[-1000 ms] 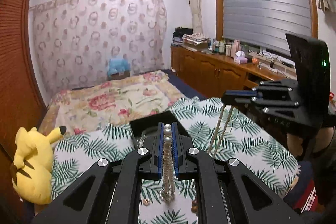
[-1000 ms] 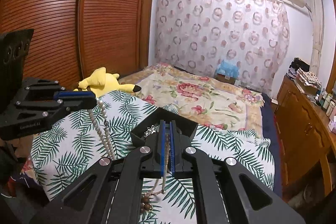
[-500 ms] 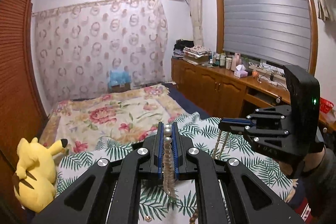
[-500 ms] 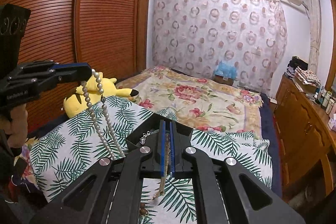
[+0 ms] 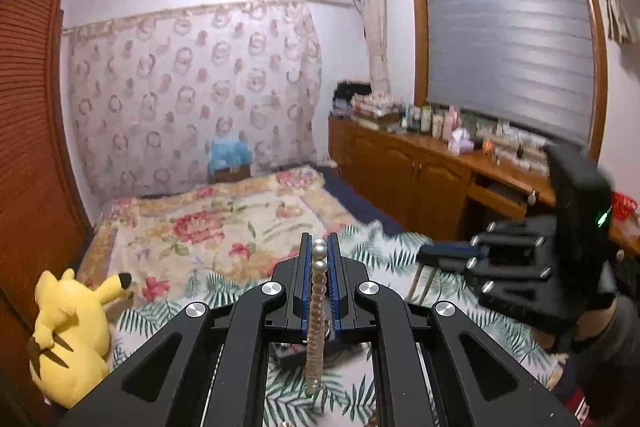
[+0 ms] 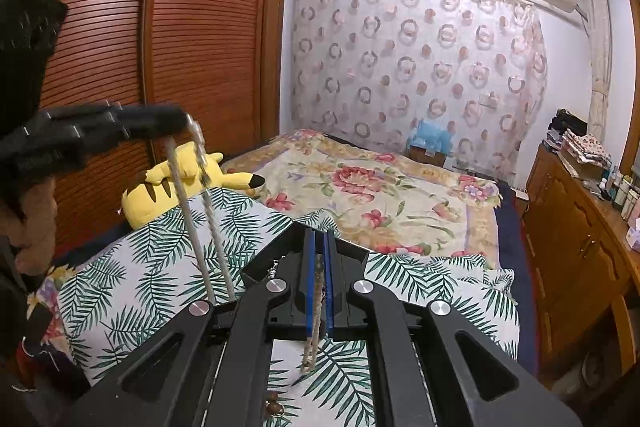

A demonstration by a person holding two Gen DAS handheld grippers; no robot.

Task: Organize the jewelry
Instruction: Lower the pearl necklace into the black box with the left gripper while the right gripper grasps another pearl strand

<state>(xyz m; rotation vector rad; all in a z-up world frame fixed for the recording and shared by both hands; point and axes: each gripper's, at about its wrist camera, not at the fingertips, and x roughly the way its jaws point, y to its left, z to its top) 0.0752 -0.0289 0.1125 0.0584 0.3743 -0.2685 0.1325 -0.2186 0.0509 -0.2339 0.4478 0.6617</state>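
My left gripper (image 5: 319,247) is shut on a white pearl necklace (image 5: 316,311) that hangs in a loop down between its fingers. In the right wrist view it (image 6: 182,119) is at the upper left, with the pearl strands (image 6: 200,211) blurred. My right gripper (image 6: 319,247) is shut on a brownish beaded strand (image 6: 316,323) hanging below it. In the left wrist view it (image 5: 424,251) is at the right, blurred. A black jewelry box (image 6: 264,269) sits on the leaf-print cloth (image 6: 140,267), mostly hidden behind the fingers. Brown beads (image 6: 272,401) lie on the cloth.
A yellow plush toy (image 5: 68,335) lies at the cloth's left edge, beside the wooden wardrobe (image 6: 160,67). A floral bedspread (image 5: 208,227) stretches behind. A wooden dresser (image 5: 420,171) with bottles runs along the right wall.
Both grippers have risen, lifting their strands higher above the cloth. The black box has dropped behind the fingers in both views.
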